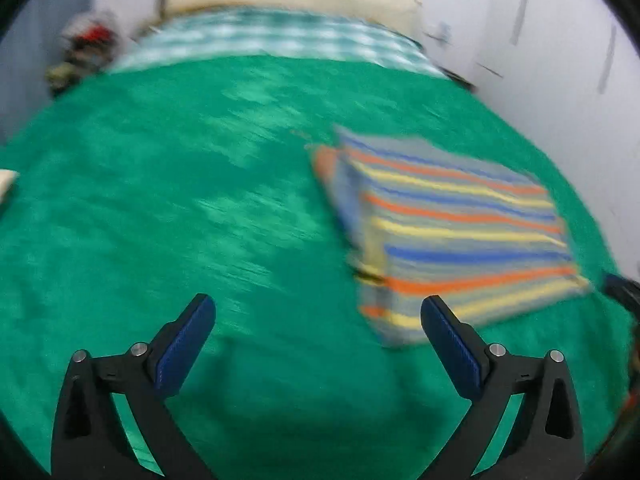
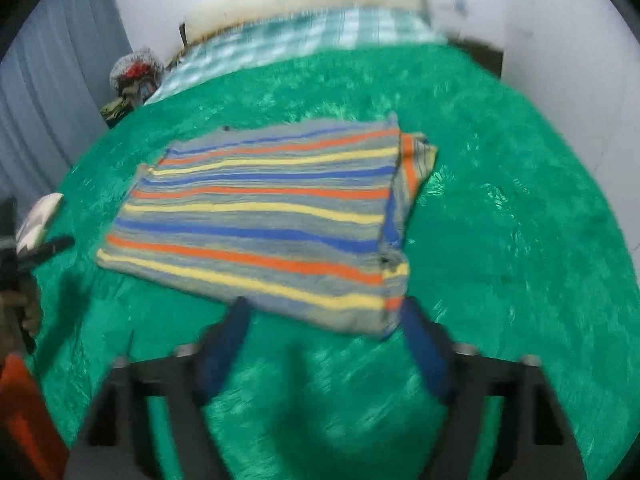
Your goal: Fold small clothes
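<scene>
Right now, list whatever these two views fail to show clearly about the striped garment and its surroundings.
- Striped garment: both views are motion-blurred, so the garment type and number of folded layers are unclear.
- Its underside: hidden against the green blanket.
- Left gripper: open, holding nothing.
- Right gripper: open, badly smeared; contact with the garment's near edge is unclear.
- Clutter beside the bed: too blurred to identify.

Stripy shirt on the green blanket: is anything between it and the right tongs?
Nothing visible. The folded grey shirt with orange, yellow and blue stripes lies just ahead of the open right tongs, only fuzzy green blanket between.
</scene>
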The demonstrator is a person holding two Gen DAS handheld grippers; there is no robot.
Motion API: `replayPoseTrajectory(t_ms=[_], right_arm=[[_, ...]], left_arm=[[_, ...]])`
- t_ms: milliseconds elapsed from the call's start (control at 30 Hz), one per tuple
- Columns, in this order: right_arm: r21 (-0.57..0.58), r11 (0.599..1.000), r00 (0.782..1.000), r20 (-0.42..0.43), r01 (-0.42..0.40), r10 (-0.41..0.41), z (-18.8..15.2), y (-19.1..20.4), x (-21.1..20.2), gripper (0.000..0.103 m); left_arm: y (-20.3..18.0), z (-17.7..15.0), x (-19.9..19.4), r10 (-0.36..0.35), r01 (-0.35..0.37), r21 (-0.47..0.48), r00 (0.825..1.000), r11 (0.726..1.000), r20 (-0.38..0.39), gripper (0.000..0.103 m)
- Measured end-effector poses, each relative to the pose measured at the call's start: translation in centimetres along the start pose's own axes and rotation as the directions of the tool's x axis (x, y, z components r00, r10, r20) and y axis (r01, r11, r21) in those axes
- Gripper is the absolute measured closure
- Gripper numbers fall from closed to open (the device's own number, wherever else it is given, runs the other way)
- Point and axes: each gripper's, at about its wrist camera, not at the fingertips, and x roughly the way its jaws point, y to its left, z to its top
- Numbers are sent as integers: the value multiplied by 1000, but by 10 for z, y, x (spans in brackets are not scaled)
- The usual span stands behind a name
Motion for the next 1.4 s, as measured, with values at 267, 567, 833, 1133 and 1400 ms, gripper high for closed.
replayPoseTrajectory(t_ms=[267,567,833,1133,1400], right_arm=[[-10,971,971,21,237,-237,-76,35,30,14],[26,983,984,-4,179,-179,-72,25,39,4],[6,975,975,-13,221,-221,-70,35,48,2],[-3,970,970,-20,242,-242,-69,37,51,1],[12,974,974,-8,226,-226,-71,36,50,1]], left_arm=[[37,-30,59,149,-145,54,985,988,-82,1],[33,-28,61,154,-148,60,983,987,-97,0],[37,-30,57,155,-149,62,983,987,-97,0],[37,-30,57,155,-149,62,983,987,-97,0],[37,-30,57,154,-149,62,983,987,-96,0]])
